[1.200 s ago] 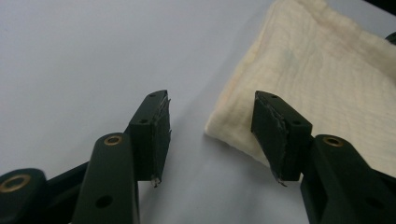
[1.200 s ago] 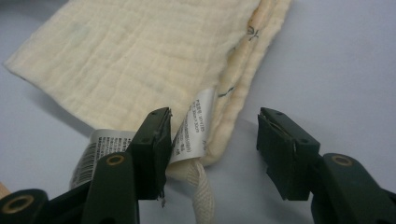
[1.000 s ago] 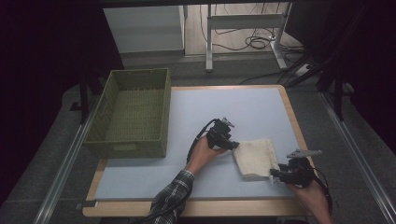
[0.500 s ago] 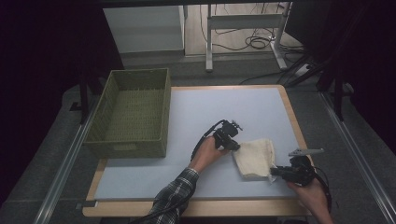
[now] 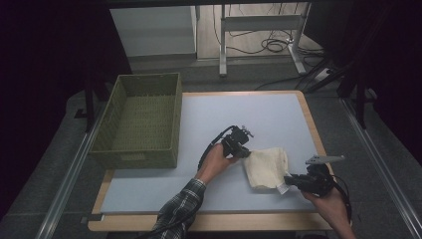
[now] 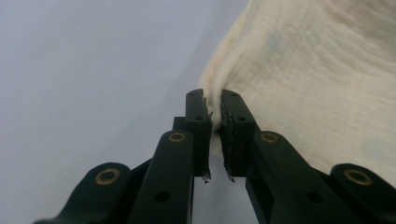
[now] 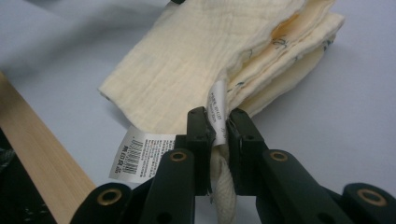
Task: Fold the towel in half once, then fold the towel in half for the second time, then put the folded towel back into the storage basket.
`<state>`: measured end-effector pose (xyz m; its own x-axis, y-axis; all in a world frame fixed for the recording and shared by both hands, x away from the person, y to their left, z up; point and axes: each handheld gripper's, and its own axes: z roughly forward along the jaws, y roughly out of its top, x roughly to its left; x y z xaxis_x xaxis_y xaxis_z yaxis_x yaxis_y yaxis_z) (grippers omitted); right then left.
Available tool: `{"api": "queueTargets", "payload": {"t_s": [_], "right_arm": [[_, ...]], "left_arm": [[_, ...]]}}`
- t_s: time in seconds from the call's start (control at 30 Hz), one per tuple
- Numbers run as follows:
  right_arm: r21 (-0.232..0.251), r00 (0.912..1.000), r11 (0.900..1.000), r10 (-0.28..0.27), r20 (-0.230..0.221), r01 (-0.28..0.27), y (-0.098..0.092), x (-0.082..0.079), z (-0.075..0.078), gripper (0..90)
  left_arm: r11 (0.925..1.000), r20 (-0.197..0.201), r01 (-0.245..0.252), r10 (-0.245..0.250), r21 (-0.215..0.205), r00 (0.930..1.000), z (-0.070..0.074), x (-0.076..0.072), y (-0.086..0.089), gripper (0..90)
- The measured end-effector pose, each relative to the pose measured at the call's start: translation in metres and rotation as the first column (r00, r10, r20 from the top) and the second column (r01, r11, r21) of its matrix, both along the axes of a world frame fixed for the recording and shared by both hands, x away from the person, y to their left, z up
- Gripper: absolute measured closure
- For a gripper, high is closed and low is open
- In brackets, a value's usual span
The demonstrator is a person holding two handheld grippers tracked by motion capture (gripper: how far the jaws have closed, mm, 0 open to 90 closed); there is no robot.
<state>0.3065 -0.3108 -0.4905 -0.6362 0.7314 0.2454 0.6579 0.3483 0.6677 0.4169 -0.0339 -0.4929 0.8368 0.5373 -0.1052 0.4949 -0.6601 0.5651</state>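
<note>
Our left gripper [image 5: 247, 152] has just closed its jaws and pinches the near-left edge of the cream cloth [image 5: 267, 166]. Our right gripper [image 5: 288, 182] is clamped on the cloth's corner by its white label [image 7: 218, 108]. The folded cloth lies on the counter [image 5: 209, 119], right of the green basket [image 5: 141, 122].

We are wearing a dark plaid sleeve [image 5: 180, 209] on the near left arm. We are working with two black grippers: the left gripper [image 5: 246, 153] is trailing a black cable [image 5: 211, 148], and the right gripper [image 5: 288, 181] is carrying a grey three-cornered plate [image 5: 324, 159] on top. Brass-coloured rivets [image 6: 178, 136] are showing on the matte black linkages, and the pad edges are looking frayed.
</note>
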Motion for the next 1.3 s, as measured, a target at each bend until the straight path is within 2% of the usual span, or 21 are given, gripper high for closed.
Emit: {"api": "queueTargets", "payload": {"t_s": [0.27, 0.8, 0.83, 1.2, 1.3], "right_arm": [[0.022, 0.9990, 0.999, 0.039, 0.019, -0.040, 0.016, 0.002, 0.011, 80.3], [0.019, 0.9941, 0.995, 0.096, 0.051, -0.097, 0.048, 0.011, 0.026, 80.2], [0.020, 0.9936, 0.995, 0.100, 0.052, -0.101, 0.050, 0.012, 0.027, 80.2], [0.024, 0.9893, 0.991, 0.133, 0.061, -0.134, 0.074, 0.024, 0.036, 80.1], [0.028, 0.9874, 0.989, 0.147, 0.060, -0.148, 0.084, 0.029, 0.038, 80.1]], "left_arm": [[0.9998, 0.032, -0.016, 0.015, 0.014, 0.9994, 0.019, -0.003, 0.022, 83.0], [0.9980, 0.046, -0.053, 0.051, 0.035, 0.9976, 0.044, -0.008, 0.057, 82.4], [0.9976, 0.047, -0.049, 0.046, 0.049, 0.9978, 0.046, -0.008, 0.059, 82.4], [0.9933, 0.073, -0.076, 0.070, 0.087, 0.9949, 0.069, -0.008, 0.087, 82.2], [0.9906, 0.079, -0.082, 0.073, 0.109, 0.9942, 0.076, -0.008, 0.095, 82.1]]}}
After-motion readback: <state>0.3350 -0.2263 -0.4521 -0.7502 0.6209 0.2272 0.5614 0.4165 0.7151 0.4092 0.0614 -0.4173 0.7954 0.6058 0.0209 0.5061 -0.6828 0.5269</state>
